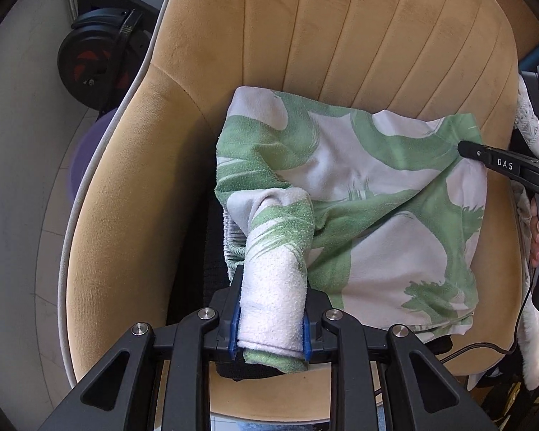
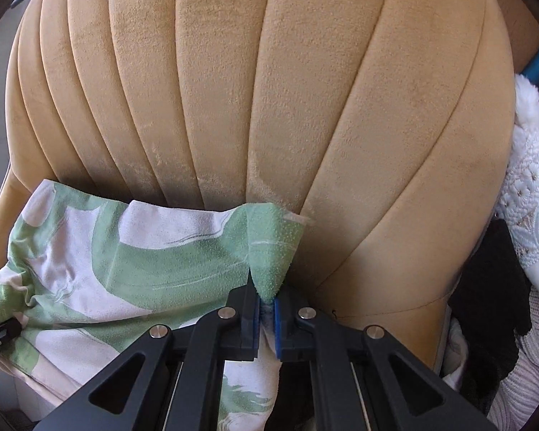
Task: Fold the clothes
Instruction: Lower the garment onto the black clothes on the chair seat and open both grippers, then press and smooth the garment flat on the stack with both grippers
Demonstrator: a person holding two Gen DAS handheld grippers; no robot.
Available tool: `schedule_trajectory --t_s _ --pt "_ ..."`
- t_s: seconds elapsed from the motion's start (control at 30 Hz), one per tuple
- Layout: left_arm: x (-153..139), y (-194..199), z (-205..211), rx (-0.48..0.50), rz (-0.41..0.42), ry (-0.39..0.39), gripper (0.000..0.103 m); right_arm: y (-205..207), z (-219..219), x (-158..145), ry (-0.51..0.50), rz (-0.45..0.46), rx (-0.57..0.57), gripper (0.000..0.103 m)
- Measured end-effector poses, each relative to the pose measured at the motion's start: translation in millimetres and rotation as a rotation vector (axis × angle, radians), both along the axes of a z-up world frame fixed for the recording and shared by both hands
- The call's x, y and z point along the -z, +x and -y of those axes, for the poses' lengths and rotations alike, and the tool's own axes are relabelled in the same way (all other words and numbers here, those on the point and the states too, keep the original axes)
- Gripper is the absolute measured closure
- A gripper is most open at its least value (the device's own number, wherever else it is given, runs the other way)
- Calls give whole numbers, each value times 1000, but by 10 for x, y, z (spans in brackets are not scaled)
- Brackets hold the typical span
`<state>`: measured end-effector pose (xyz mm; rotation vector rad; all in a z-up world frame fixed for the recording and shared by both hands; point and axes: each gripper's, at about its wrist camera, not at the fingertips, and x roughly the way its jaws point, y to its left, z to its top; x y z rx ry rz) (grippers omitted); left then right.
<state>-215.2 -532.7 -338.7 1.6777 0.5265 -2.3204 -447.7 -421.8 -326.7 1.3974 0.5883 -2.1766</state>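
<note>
gripping nubbly green-white garment (image 1: 359,194): left gripper (image 1: 271,309) jaws clamp a rolled fold, right gripper (image 2: 267,309) jaws pinch a corner; ribbed tan velvet chair (image 2: 269,107) ahead.

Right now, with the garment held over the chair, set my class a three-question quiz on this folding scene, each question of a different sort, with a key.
1. True or false: the left gripper clamps a rolled bunch of the green and white garment.
2. The right gripper pinches: A) a green corner, B) the white knit, C) nothing.
3. What furniture lies beneath the garment?

Key: 1 true; 2 A; 3 the tan chair.
</note>
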Motion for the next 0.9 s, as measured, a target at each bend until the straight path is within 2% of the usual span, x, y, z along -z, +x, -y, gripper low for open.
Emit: schedule_trajectory --t_s 0.27,0.37,0.4,0.47,0.5,0.53,0.6,0.67,0.7,0.77,0.9 --pt "-36 -144 41 76 -22 -31 80 -81 8 111 16 -15 47 99" --pt "36 -170 96 82 -16 -18 80 -87 -2 176 20 -16 68 99" --pt "82 -167 116 84 -1 -11 76 -88 3 200 18 -11 71 98" --pt "183 -146 146 98 49 -9 61 -111 10 242 1 26 81 97" --pt "234 -136 161 105 73 -7 47 -123 14 263 -8 45 85 97" --pt "270 -121 186 107 95 -2 39 -136 11 277 -18 66 91 90" --pt "252 -42 306 81 100 52 39 -159 -53 233 -45 109 115 69" --pt "188 42 421 44 96 102 39 -161 -144 155 -73 143 142 37" --pt "157 84 479 26 94 127 39 -126 -218 83 -97 147 154 33" --pt "69 157 552 2 89 148 39 32 -387 24 -129 180 174 31" --pt "-224 290 574 -5 51 95 39 444 -745 -3 -173 274 210 31"
